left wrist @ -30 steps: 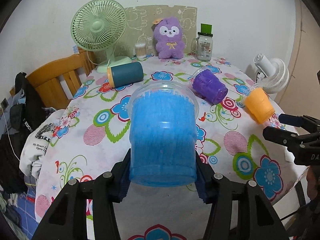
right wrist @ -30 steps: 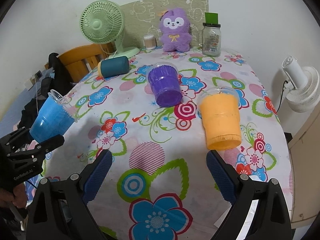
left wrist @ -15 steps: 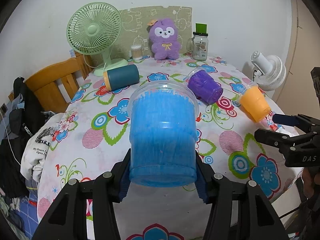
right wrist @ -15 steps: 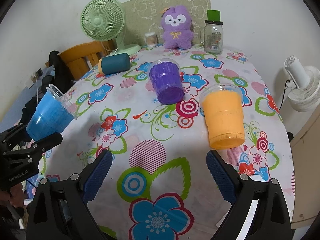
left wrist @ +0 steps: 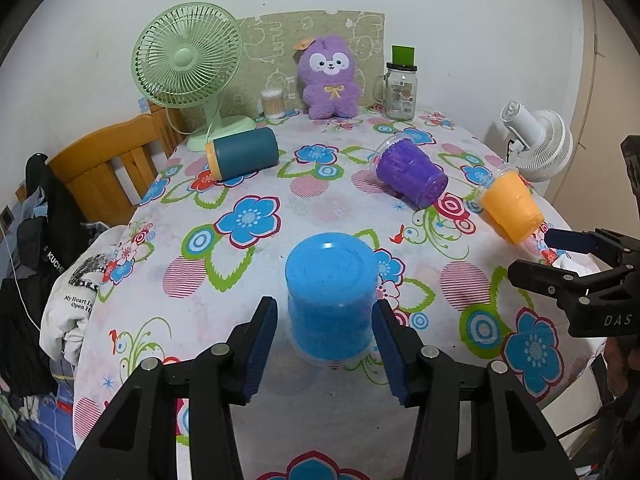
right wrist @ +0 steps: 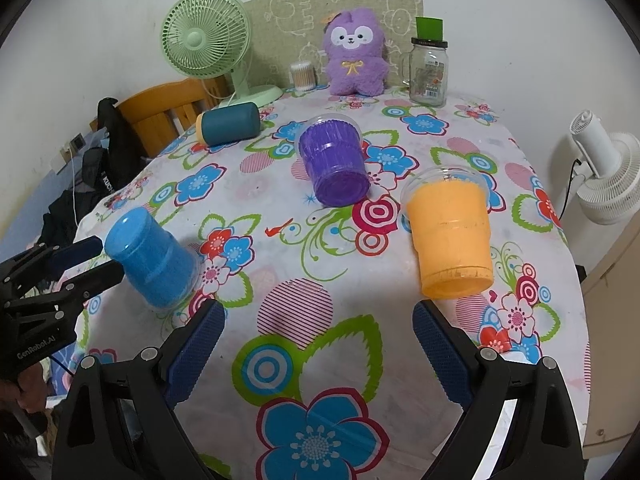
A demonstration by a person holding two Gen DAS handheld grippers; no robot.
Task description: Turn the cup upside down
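Note:
A blue cup (left wrist: 330, 300) stands upside down, mouth down, on the floral tablecloth (left wrist: 256, 276). My left gripper (left wrist: 325, 320) is open, its pads a small gap away on either side of the cup. In the right wrist view the blue cup (right wrist: 154, 258) stands at the left with the left gripper (right wrist: 86, 258) beside it. My right gripper (right wrist: 316, 340) is open and empty, just before an orange cup (right wrist: 450, 236) that lies on its side.
A purple cup (left wrist: 410, 174) and a teal cup (left wrist: 244, 154) lie on their sides further back. A green fan (left wrist: 188, 66), a purple plush (left wrist: 330, 78) and a glass jar (left wrist: 400, 90) stand at the back. A white fan (left wrist: 538, 142) and a wooden chair (left wrist: 108, 162) flank the table.
The blue cup, held mouth away above the table, has been turned mouth down and set on the cloth. My left gripper has opened and let it go. The right gripper stayed open.

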